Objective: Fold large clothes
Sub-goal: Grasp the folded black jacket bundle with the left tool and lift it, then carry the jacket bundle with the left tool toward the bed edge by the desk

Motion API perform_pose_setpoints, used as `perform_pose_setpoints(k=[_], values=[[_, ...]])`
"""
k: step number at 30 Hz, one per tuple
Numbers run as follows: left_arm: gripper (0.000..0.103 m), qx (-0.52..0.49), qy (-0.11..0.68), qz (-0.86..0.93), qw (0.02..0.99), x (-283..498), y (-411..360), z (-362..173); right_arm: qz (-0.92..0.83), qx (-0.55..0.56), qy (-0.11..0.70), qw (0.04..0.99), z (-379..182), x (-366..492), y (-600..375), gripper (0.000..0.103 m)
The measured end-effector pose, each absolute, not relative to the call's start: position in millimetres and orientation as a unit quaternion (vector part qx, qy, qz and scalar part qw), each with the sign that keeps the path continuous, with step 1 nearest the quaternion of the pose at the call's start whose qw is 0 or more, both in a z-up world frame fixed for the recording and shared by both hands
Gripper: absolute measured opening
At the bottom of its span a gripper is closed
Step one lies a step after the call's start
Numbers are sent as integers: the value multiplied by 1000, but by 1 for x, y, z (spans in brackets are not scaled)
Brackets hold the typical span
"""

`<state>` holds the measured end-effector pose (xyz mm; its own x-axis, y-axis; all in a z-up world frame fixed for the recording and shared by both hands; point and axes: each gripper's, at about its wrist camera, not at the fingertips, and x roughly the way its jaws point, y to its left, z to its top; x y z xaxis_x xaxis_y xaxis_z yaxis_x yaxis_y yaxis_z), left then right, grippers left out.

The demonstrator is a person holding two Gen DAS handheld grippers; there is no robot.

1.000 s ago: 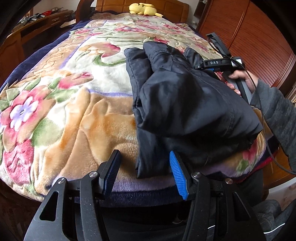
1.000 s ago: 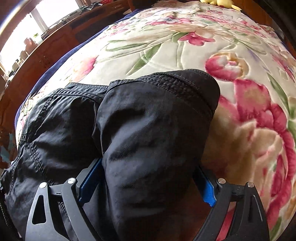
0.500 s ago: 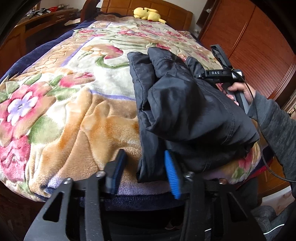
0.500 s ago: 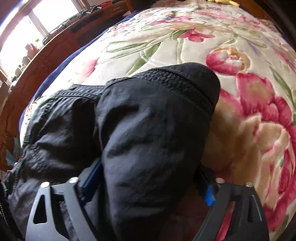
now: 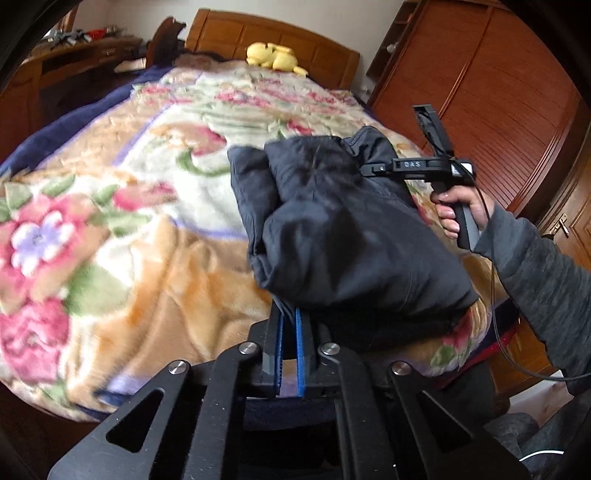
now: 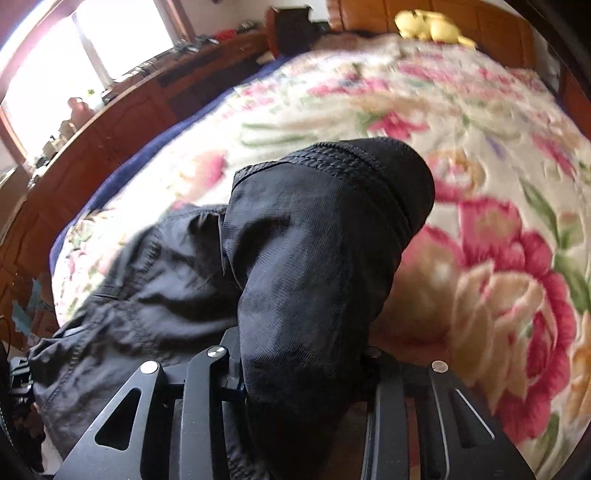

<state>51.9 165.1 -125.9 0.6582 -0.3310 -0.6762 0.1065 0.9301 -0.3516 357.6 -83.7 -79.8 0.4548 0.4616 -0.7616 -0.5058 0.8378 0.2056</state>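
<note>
A black jacket (image 5: pixel 351 229), folded into a thick bundle, lies near the front right corner of the floral blanket (image 5: pixel 129 221). My left gripper (image 5: pixel 290 317) is shut, its blue pads pinching the bundle's near lower edge. In the right wrist view the jacket (image 6: pixel 314 240) fills the middle, its stitched hem at the far end. My right gripper (image 6: pixel 303 369) is closing on a thick fold that fills the gap between its fingers; the pads are hidden by cloth. From the left wrist view the right gripper (image 5: pixel 369 169) reaches into the bundle's far right side, held by a hand (image 5: pixel 461 206).
The floral blanket (image 6: pixel 480 258) covers the whole bed. A yellow plush toy (image 5: pixel 273 55) rests by the wooden headboard (image 5: pixel 229 33). A wooden wardrobe (image 5: pixel 498 92) stands close on the right. A long wooden cabinet (image 6: pixel 110 129) under a window runs along the left.
The left jaws went from half open to shut on the jacket's edge. The right jaws narrowed around the fold. Both grippers rose and the views tilted up.
</note>
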Motion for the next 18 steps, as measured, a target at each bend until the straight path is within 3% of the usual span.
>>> perform_pose_setpoints(k=[7, 18], values=[[5, -142, 352, -51, 924, 43, 231, -106, 336, -43, 383, 860, -35, 343, -20, 32], [4, -130, 279, 131, 942, 4, 374, -65, 448, -62, 333, 827, 13, 374, 171, 31]])
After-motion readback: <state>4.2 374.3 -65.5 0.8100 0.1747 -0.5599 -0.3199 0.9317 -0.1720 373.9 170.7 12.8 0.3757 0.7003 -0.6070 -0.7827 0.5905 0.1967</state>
